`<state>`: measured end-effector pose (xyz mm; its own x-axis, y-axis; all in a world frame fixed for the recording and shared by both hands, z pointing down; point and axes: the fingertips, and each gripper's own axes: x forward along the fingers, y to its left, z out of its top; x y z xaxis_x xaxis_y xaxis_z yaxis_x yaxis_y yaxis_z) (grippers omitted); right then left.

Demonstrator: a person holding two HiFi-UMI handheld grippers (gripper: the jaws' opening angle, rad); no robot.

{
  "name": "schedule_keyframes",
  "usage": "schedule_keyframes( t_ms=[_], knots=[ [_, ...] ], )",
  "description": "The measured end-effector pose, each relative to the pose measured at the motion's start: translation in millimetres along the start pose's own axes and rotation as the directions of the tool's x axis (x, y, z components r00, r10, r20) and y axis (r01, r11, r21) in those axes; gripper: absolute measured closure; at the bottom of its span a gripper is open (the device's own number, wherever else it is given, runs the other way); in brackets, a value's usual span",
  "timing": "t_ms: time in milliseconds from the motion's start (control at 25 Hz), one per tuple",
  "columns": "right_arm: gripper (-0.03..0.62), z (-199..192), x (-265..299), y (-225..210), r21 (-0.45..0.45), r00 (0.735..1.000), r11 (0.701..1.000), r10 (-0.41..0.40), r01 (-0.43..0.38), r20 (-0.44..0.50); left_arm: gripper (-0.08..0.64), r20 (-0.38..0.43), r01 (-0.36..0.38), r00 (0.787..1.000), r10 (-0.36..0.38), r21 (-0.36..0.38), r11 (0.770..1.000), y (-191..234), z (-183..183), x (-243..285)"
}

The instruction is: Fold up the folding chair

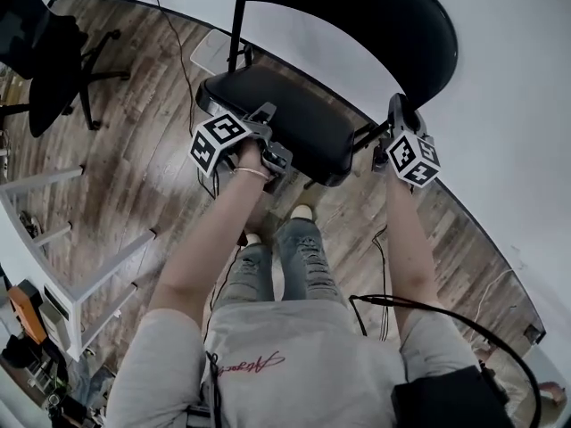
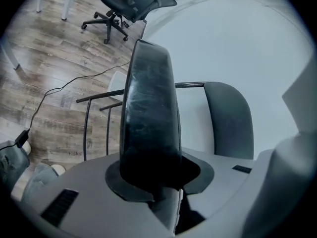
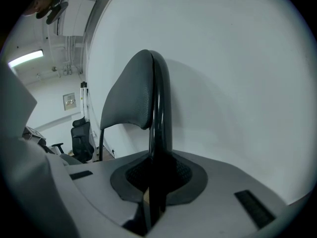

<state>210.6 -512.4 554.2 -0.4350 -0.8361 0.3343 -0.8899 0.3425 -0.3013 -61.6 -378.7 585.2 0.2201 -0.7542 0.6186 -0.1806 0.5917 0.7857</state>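
Just ahead of the person, the black folding chair (image 1: 303,127) stands on the wood floor (image 1: 134,159) against a white wall (image 1: 508,96). The left gripper (image 2: 158,185) clamps the seat (image 2: 148,118) at its near left edge. The right gripper (image 3: 156,182) pinches the frame tube (image 3: 160,118) on the right, below the backrest (image 1: 357,16).
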Motion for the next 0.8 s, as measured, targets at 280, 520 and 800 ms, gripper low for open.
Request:
schedule_keyframes(
  t_ms=[280, 520, 800],
  knots=[
    [0.543, 14.4, 3.2, 1.0, -0.166, 0.994, 0.981, -0.094, 0.102, 0.056, 0.422, 0.0, -0.148, 0.989, 0.148, 0.004, 0.989, -37.8, 3.3, 31.7],
    [0.506, 38.6, -2.7, 2.7, -0.27, 0.984, 0.954, -0.093, 0.132, 0.155, 0.422, 0.003, -0.262, 0.965, 0.262, -0.005, 0.965, -77.9, 2.9, 68.9],
    [0.471, 40.2, -7.7, 7.4, -0.346, 0.994, 0.935, -0.039, 0.073, 0.106, 0.4, 0.023, -0.331, 0.943, 0.332, -0.024, 0.943, -103.1, 10.9, 110.5]
  ],
)
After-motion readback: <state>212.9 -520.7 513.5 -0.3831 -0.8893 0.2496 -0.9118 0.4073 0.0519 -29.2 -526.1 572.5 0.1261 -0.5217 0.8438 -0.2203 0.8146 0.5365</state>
